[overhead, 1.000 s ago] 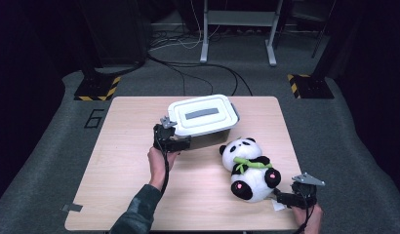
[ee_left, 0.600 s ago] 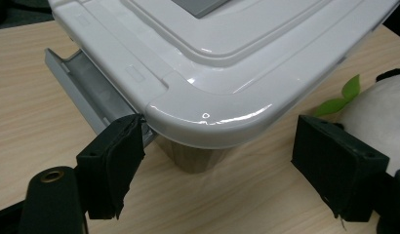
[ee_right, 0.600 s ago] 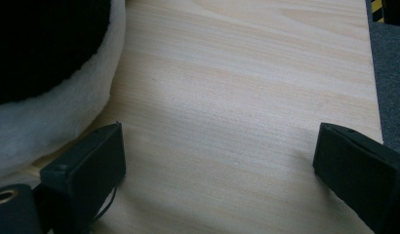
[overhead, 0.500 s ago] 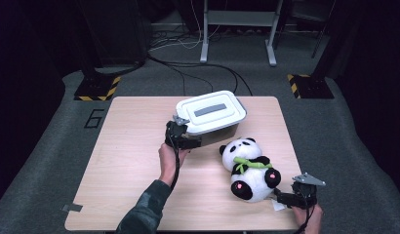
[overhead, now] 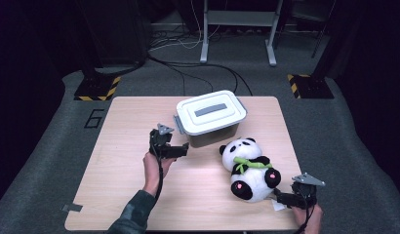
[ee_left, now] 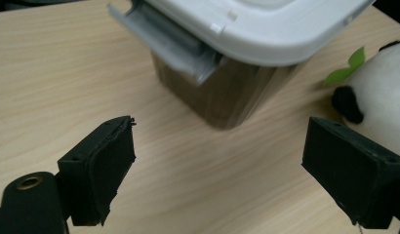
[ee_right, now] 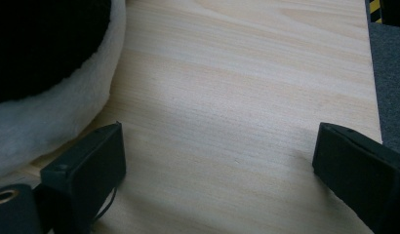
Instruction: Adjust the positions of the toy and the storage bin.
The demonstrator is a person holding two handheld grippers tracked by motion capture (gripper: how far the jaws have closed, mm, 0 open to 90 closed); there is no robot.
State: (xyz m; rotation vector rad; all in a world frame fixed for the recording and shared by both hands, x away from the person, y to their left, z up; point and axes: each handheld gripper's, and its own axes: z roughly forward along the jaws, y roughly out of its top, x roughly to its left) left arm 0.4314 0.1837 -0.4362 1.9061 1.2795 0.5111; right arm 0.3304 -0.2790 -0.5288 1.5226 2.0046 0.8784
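Note:
A clear box with a white lid [overhead: 211,114] stands at the middle back of the wooden table [overhead: 120,195]; its grey side latch [ee_left: 173,44] faces my left gripper. My left gripper [overhead: 182,151] is just left of the box's near corner, apart from it. Its jaws have just been opening and nothing is between them [ee_left: 222,146]. A plush panda [overhead: 247,168] with a green scarf lies right of the box. My right gripper [overhead: 282,197] rests open near the table's front right corner, its left fingertip [ee_right: 90,165] beside the panda's white fur [ee_right: 51,117].
The table edge [ee_right: 373,97] runs close on the right of my right gripper, with grey carpet beyond. Cables, stand legs and yellow-black striped bases [overhead: 95,90] sit on the floor behind the table.
My left gripper went right up to the box, then drew back toward the person. The box has turned and shifted a little to the right. The right gripper has kept still.

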